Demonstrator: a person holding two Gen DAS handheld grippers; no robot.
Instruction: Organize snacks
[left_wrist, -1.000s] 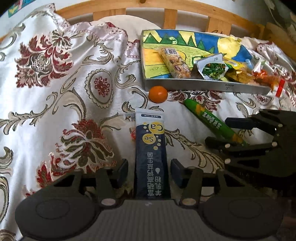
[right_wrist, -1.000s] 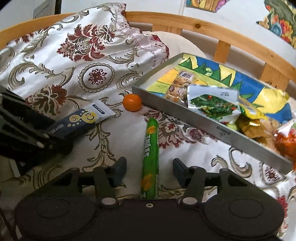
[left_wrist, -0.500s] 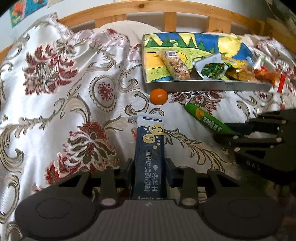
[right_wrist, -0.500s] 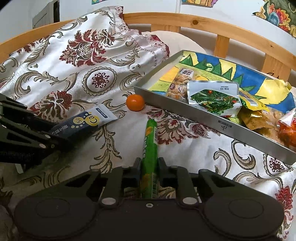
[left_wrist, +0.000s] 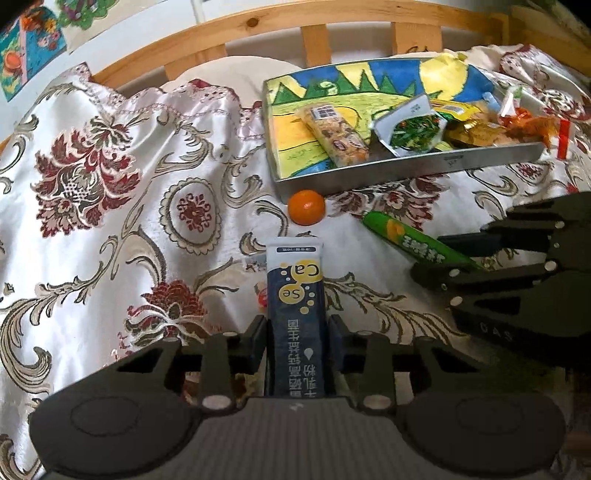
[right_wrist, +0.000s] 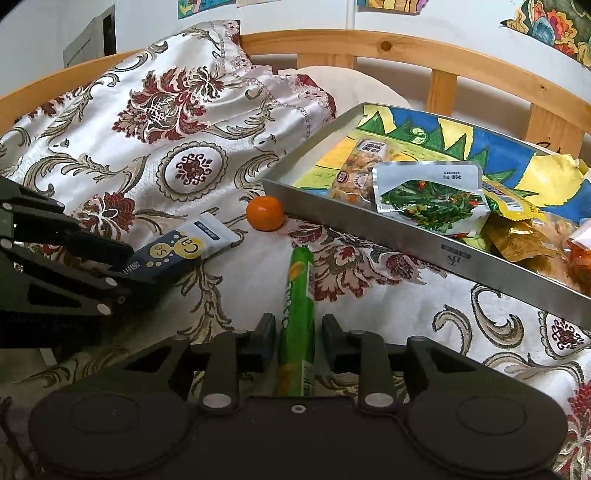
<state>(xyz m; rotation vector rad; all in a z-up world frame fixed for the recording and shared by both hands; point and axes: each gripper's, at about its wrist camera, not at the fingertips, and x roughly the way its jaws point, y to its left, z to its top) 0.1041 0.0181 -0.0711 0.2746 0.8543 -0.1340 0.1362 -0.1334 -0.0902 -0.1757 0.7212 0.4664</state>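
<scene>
Left gripper (left_wrist: 297, 332) is clamped on the near end of a dark sachet (left_wrist: 295, 295). Its jaws have just been closing, and the pads now press the packet's two long edges. Right gripper (right_wrist: 298, 325) straddles the near end of a green stick (right_wrist: 299, 291). Its jaws have just been opening a little with the stick between them, and the pads seem to stand just clear of it, so I judge that grip slack.

Ahead of both tools, and off to the right, the tray (right_wrist: 369, 229) sits on the bedspread (left_wrist: 110, 221) with several packets already in it. Its long near wall runs across the way in. The right gripper is nearer to that wall, while the left has to cross further rightward to reach it.

Each snack's long axis runs straight out along its gripper's fingers, far end pointing away from the tool. The sachet's far end aims at the tray's near left corner, and the stick's far end stops short of the wall. Both far ends probably need lifting over the wall before going in.

An orange (left_wrist: 306, 206) lies just beyond the sachet's tip, close against the tray's corner, held by neither gripper.
</scene>
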